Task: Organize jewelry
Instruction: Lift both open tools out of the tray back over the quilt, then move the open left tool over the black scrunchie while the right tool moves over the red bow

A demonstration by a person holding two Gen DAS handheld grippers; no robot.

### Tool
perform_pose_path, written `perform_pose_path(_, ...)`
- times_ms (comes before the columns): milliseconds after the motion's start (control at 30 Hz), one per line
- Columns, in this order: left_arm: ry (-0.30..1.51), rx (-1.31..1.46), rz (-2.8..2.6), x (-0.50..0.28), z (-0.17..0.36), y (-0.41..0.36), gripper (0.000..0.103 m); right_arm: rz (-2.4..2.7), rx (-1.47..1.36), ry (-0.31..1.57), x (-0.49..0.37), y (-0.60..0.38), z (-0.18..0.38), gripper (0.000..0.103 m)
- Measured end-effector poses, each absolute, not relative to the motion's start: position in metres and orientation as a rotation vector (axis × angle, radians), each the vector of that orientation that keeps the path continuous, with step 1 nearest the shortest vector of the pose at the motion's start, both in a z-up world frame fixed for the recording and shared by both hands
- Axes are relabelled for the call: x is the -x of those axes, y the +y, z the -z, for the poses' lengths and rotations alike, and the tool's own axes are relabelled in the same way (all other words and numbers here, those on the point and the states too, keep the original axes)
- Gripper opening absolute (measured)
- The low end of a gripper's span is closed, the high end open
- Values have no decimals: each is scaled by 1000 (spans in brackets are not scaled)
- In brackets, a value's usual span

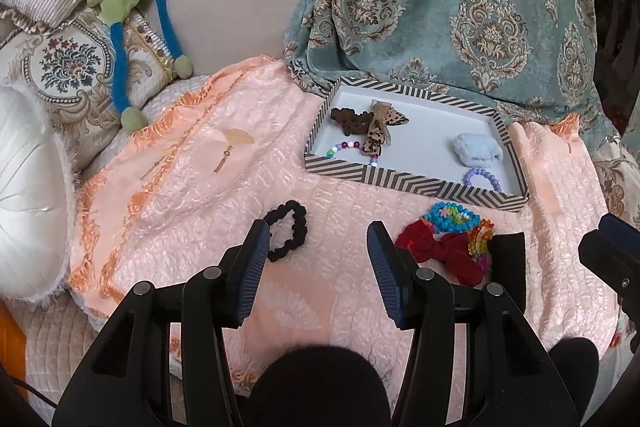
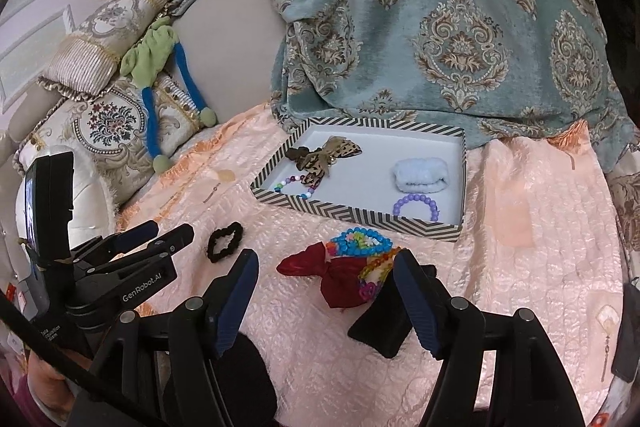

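Striped tray (image 2: 362, 215) of jewelry, jaws empty

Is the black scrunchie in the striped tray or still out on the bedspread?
Out. The black scrunchie lies on the pink bedspread, in front of the striped tray.

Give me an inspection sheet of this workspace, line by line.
Surface: pink quilted bedspread.
Job's things: striped tray holds a leopard bow, blue scrunchie, purple bracelet; outside it lie a black scrunchie, red bow, blue bead bracelet.
Clutter: black block beside the red bow.
Grippers: left gripper and right gripper, jaws open, empty.
Cables: dark cable, lower left.
Surroundings: patterned curtain, cushions, plush toy.
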State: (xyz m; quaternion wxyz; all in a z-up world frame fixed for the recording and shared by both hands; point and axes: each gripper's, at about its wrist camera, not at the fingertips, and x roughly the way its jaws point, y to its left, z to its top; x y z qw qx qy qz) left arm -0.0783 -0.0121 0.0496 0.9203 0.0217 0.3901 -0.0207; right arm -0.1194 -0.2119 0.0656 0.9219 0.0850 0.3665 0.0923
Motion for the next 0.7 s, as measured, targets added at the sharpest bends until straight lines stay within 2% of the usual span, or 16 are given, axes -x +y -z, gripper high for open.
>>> perform_pose_path(700, 814, -47, 23, 81, -44, -1, 51, -201, -170, 767, 121, -207, -62, 69)
